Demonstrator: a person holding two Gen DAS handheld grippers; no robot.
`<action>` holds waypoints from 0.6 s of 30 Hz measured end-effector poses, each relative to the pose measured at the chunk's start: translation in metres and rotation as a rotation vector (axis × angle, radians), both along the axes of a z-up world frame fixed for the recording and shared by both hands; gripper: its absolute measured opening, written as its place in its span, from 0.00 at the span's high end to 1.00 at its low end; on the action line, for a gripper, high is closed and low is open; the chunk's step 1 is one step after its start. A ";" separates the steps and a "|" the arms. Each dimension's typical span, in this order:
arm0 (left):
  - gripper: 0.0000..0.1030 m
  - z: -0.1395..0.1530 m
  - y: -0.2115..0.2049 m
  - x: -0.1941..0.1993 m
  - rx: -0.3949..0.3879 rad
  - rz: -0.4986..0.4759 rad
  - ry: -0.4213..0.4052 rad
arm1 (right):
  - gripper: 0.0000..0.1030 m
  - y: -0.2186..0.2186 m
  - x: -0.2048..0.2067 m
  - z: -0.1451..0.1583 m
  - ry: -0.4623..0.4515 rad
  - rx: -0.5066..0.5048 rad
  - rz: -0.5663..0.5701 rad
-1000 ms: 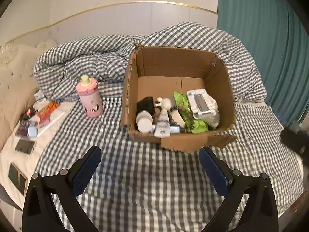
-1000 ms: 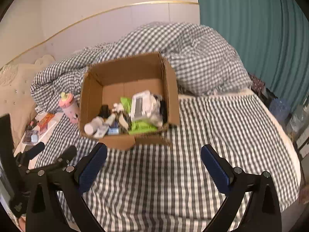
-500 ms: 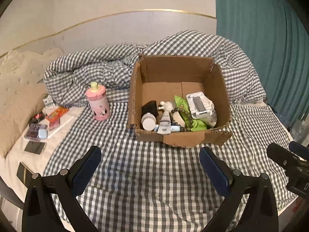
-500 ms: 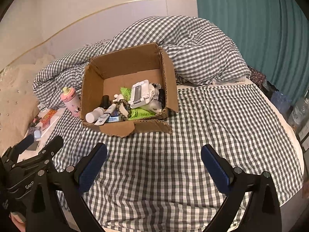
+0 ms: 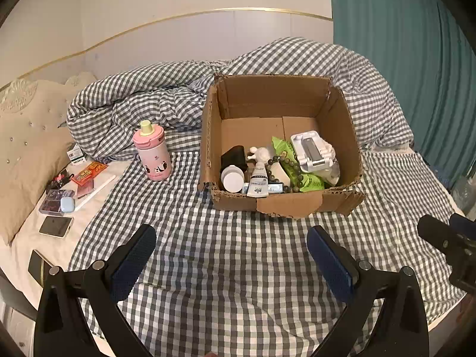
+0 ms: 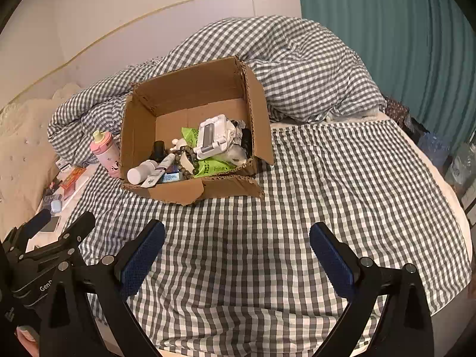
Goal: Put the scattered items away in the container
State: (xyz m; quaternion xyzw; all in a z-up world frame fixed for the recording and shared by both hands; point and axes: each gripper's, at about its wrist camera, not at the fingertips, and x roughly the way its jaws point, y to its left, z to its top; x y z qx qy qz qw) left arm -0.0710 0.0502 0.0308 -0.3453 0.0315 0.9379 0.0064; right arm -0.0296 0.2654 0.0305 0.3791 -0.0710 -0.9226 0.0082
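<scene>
An open cardboard box (image 5: 345, 125) (image 6: 136, 131) stands on the checked bedspread. In it lie a white bottle (image 5: 232, 178), a tube (image 5: 258, 178), a green packet (image 5: 300, 166), a bead string and a white plastic holder (image 5: 312, 151). A pink bottle (image 5: 152, 154) (image 6: 104, 151) stands upright left of the box. My left gripper (image 5: 232, 258) is open and empty, well in front of the box. My right gripper (image 6: 236, 253) is open and empty, in front of the box and to its right.
Small items lie on the white sheet at the left: an orange packet (image 5: 89, 172), a light blue case (image 5: 67, 204), a phone (image 5: 56, 226). A rumpled checked duvet (image 5: 142, 98) lies behind the box. A teal curtain (image 5: 416, 44) hangs at the right. The bed's edge (image 6: 455, 196) curves at the right.
Both grippers have pulled back and up from the box, so it looks smaller and farther. Both stay open and empty. The right gripper now shows at the left view's right edge.
</scene>
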 end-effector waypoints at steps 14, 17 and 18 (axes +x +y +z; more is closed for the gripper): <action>0.00 -0.008 -0.009 -0.005 0.052 0.032 -0.040 | 0.05 0.011 0.001 -0.008 -0.017 -0.018 -0.025; 0.00 -0.008 -0.009 -0.005 0.049 0.031 -0.041 | 0.05 0.010 0.000 -0.012 -0.024 -0.008 -0.019; 0.00 -0.008 -0.009 -0.004 0.048 0.030 -0.041 | 0.05 0.010 0.000 -0.013 -0.026 -0.007 -0.019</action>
